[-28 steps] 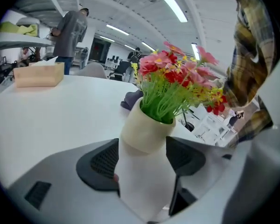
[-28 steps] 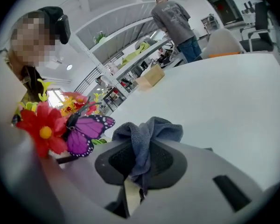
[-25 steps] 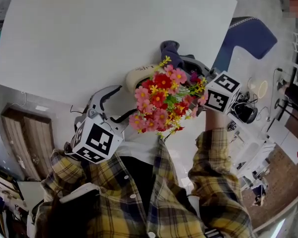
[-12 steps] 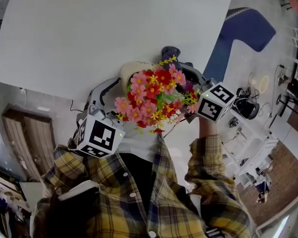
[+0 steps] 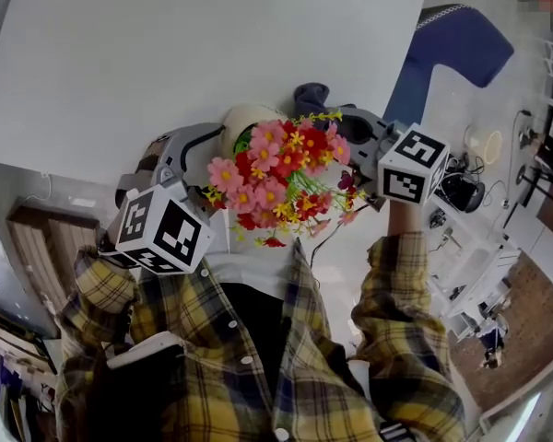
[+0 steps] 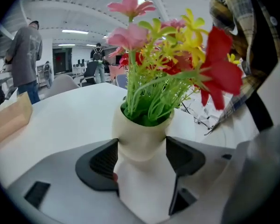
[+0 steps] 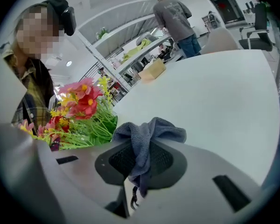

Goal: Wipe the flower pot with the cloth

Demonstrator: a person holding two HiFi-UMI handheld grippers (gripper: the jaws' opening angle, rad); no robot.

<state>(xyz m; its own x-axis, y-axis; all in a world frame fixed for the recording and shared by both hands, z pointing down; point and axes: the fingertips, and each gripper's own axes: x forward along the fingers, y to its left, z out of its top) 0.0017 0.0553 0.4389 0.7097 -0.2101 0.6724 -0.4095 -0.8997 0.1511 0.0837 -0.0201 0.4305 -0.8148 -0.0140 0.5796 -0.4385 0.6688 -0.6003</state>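
Working at the near edge of a broad white counter [image 5: 212,53], we are standing in a bright open hall under strip lights. A blue chair [image 5: 456,49] is sitting off the counter's far right corner, and a tan box [image 6: 9,120] is resting on its far part. Beyond it a person in a grey shirt [image 6: 25,50] is standing.

We are pinching the cream flower pot [image 6: 142,141] by its narrow neck in the left claw [image 6: 142,157], close to our plaid shirt [image 5: 258,366]. Pink, red and yellow flowers [image 5: 276,178] are covering most of the pot in the head view. Its base is cut off, so we cannot tell whether it is resting on the counter.

The right claw [image 7: 140,164] is clamping a grey-blue cloth [image 7: 149,132] just beside the blooms, and the cloth's lower end is disappearing between the jaws. Whether cloth and pot are touching, we cannot tell.
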